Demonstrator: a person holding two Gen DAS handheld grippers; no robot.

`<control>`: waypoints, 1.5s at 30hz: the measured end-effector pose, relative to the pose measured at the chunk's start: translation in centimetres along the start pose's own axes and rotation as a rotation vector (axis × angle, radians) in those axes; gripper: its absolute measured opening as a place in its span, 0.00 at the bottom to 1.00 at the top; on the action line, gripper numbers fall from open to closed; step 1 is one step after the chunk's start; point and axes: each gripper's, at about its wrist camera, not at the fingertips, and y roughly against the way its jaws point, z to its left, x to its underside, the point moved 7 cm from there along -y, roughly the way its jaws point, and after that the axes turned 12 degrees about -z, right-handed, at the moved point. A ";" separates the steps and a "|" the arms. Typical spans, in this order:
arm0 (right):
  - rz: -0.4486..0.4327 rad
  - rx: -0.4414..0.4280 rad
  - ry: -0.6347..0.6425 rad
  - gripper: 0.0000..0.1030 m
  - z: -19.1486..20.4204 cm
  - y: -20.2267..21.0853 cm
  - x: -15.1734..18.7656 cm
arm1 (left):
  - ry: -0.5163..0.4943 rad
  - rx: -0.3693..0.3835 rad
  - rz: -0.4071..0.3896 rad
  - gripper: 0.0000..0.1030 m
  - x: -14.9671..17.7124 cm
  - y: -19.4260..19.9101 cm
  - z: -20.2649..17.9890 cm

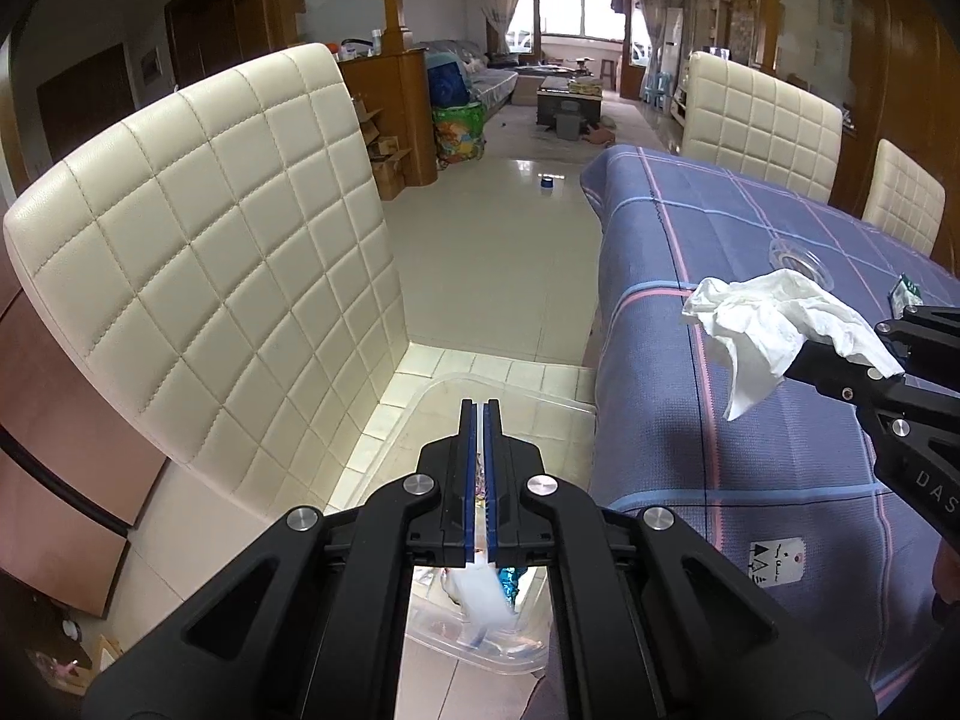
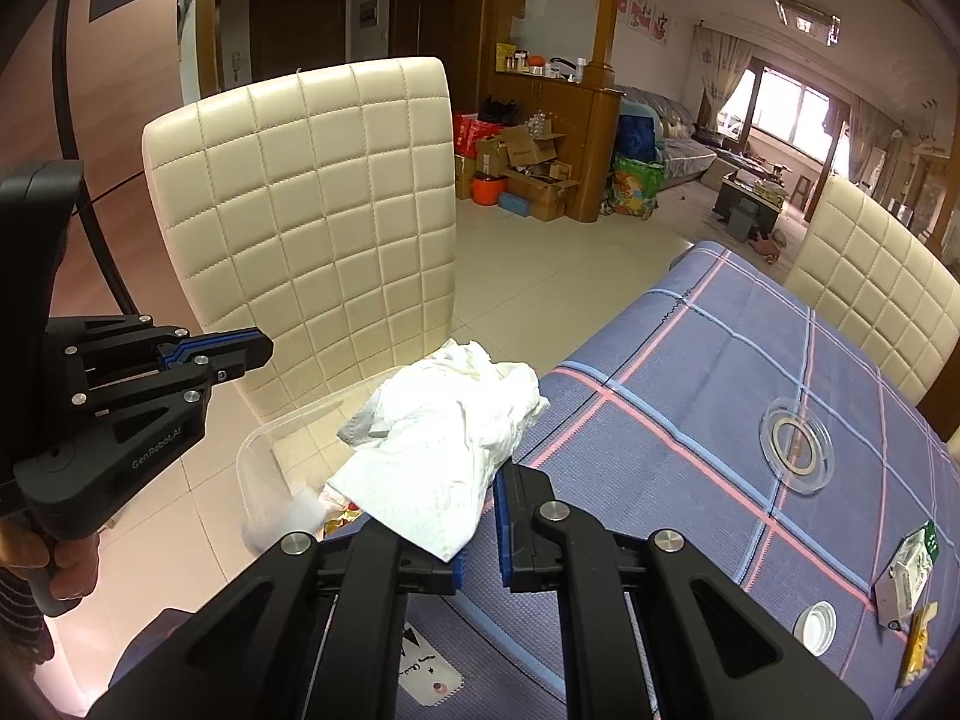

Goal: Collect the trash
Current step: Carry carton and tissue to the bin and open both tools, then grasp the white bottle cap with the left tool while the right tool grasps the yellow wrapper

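Tissue pinched over the chair's clear bin
Right gripper point(image 2: 480, 531) clamps crumpled tissue point(image 2: 444, 444); left gripper point(image 1: 482, 474), at nine o'clock, closed above bin point(image 2: 255, 456).

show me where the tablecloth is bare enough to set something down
The checked purple tablecloth is bare from its far edge by the cream quilted chair down to the clear round plastic lid. It is crowded at the near right edge: white bottle cap, torn green-and-white wrapper, yellow wrapper.
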 end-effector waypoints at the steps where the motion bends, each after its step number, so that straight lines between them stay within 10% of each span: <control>1: 0.000 0.000 0.001 0.07 0.0 -0.1 0.0 | 0.003 -0.001 0.003 0.04 0.1 0.0 0.0; 23: 0.011 -0.068 0.082 0.09 5.1 -2.5 -0.2 | 0.125 -0.088 0.042 0.04 2.0 0.3 4.2; 25: 0.016 -0.059 0.080 0.29 5.1 -2.8 -0.1 | 0.137 -0.077 0.051 0.07 2.3 0.2 4.4; 27: -0.009 -0.051 0.080 0.61 5.1 -2.6 -0.1 | 0.150 -0.068 0.066 0.17 2.5 0.1 4.5; 29: -0.008 -0.036 0.089 0.61 4.9 -2.6 0.1 | 0.156 -0.089 0.053 0.97 2.4 0.3 4.7; 45: 0.003 0.187 -0.061 0.61 -4.4 4.1 4.4 | 0.014 0.002 -0.057 0.97 0.3 3.1 -4.7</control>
